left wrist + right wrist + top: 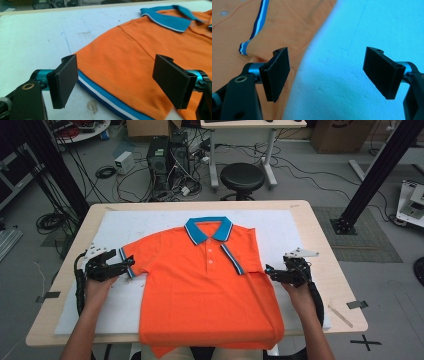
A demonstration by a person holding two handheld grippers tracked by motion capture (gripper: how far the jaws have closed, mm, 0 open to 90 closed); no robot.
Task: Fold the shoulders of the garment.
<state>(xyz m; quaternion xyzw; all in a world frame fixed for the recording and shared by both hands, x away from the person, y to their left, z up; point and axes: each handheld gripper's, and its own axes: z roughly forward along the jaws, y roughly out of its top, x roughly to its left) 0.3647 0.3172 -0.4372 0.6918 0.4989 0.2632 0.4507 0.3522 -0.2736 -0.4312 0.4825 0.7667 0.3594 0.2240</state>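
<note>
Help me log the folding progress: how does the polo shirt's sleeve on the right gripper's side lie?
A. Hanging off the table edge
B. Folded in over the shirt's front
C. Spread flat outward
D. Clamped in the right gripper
B: the striped cuff lies on the orange polo shirt beside its placket, and the right gripper stands open beside the shirt's edge.

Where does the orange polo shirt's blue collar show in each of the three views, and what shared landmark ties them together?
High view: blue collar at top centre of the orange polo shirt.
Left gripper view: collar at upper right, beyond the open jaws.
Right gripper view: the collar is not in it; a striped sleeve cuff lies upper left.
Shared landmark: the white mat under the shirt.
</note>
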